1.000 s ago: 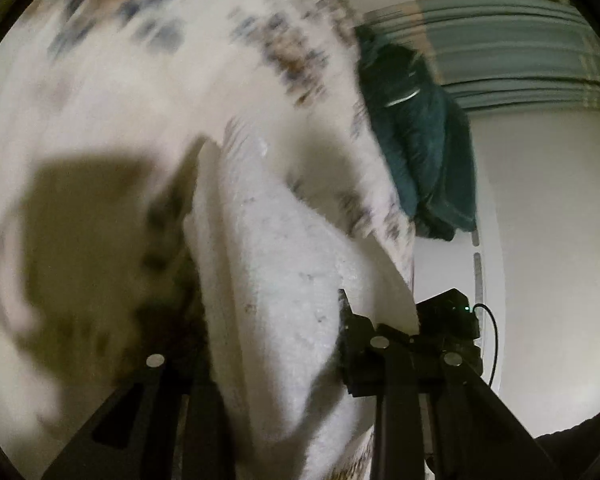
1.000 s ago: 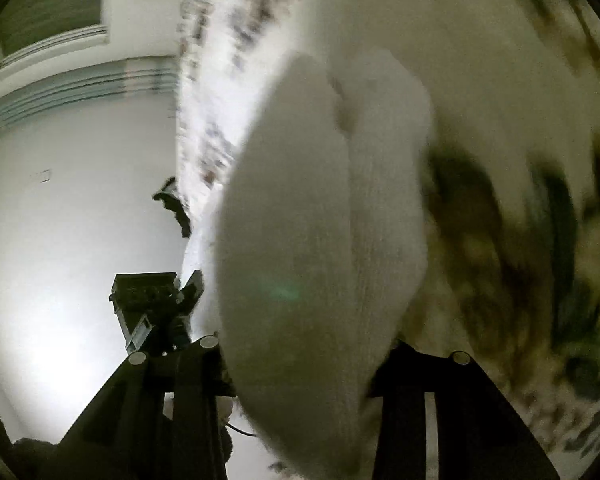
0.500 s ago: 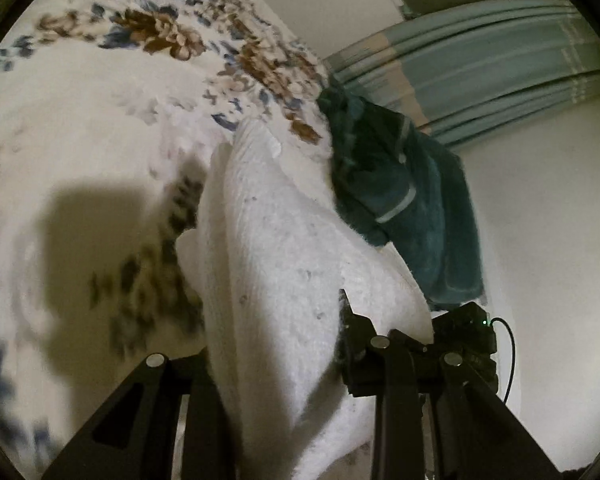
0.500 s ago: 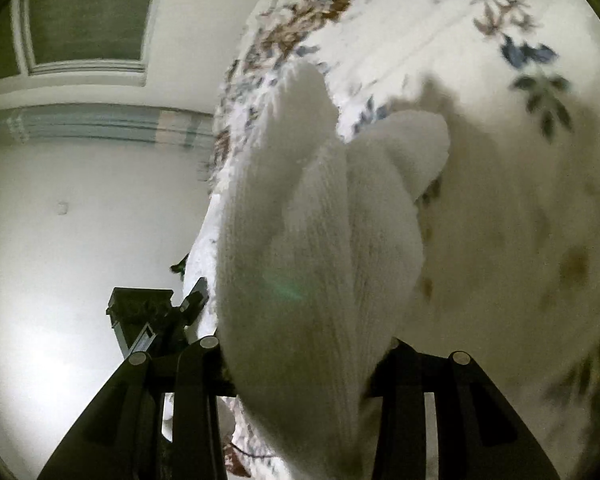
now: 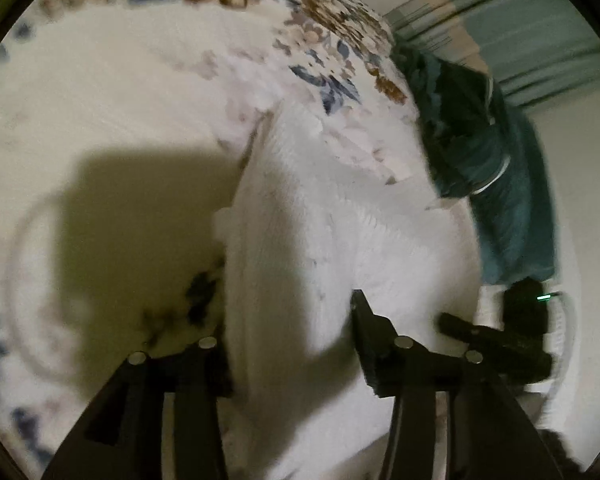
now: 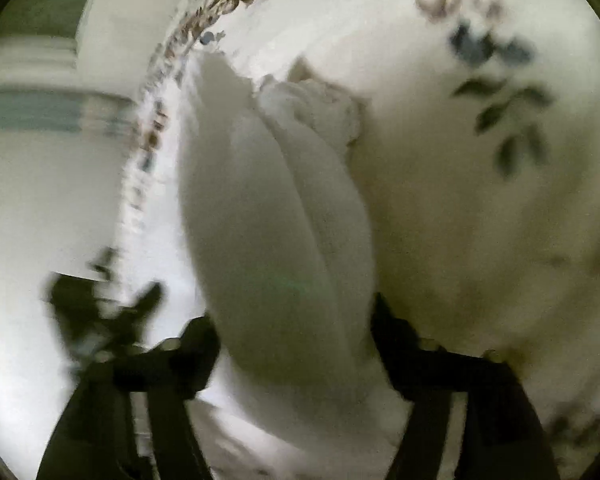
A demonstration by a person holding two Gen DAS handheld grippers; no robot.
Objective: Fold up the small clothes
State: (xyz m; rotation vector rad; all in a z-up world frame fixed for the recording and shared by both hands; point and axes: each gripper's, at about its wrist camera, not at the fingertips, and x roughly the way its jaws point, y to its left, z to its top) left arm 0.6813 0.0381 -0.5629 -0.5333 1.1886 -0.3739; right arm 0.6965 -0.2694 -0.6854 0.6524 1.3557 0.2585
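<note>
A white fuzzy cloth [image 5: 312, 240] hangs folded between both grippers above a floral bedspread [image 5: 120, 100]. My left gripper [image 5: 288, 344] is shut on one end of the cloth, which fills the gap between its black fingers. My right gripper [image 6: 296, 332] is shut on the other end of the cloth [image 6: 276, 216]; the cloth bunches in two lobes and its far tip touches the bedspread [image 6: 480, 200]. The right gripper also shows at the right edge of the left wrist view [image 5: 496, 340]. Both views are blurred.
A dark teal garment [image 5: 488, 152] lies at the bed's far edge, right of the cloth. Beyond the bed are a white wall [image 6: 32, 200] and pale blue-green curtains [image 5: 540, 32]. The cloth casts a large shadow [image 5: 140, 232] on the bedspread.
Both grippers have moved down and forward with the cloth towards the bedspread. The cloth's far end now meets the bed. Both grips stay shut.
</note>
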